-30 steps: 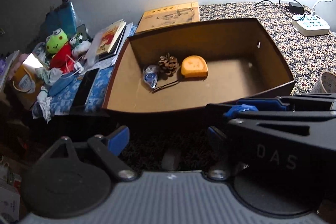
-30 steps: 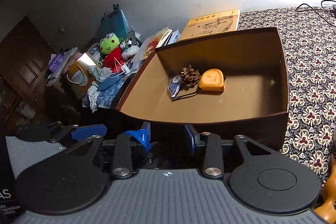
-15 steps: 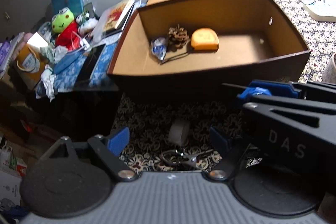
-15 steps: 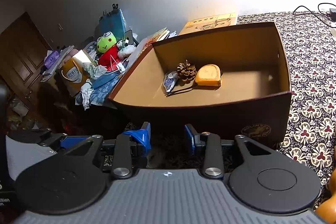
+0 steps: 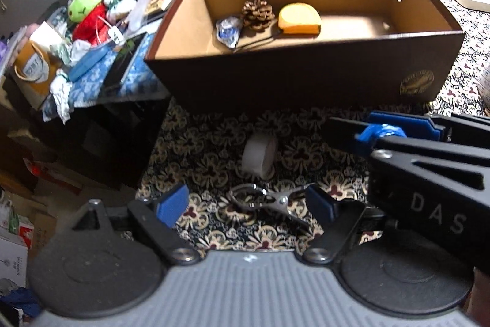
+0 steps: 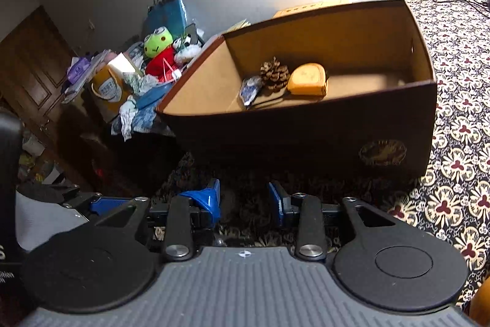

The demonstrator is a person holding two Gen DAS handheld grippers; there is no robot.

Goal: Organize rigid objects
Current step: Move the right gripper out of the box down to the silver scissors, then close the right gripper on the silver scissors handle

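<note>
At the bottom of the left wrist view, the left gripper (image 5: 246, 203) hung with fingers apart over a metal clip (image 5: 269, 199), apparently lining up a pick; a tape roll (image 5: 259, 154) stood just beyond, short of the brown box (image 5: 306, 72). In the right wrist view, the right gripper (image 6: 244, 198), fingers apart and empty, waited low centre before the box, which already held a pine cone (image 6: 274, 74) and tape measure (image 6: 307, 79).

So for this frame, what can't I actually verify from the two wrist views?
- Left wrist view: the metal clip is motion-blurred, and the left gripper body cuts off the cloth nearer the camera.
- Right wrist view: the tape roll and clip don't show; the shadowed floor between the right gripper fingers is too dark.
- Both views: the near wall of the box hides part of its floor.
- The small packet label is too small to read.
</note>
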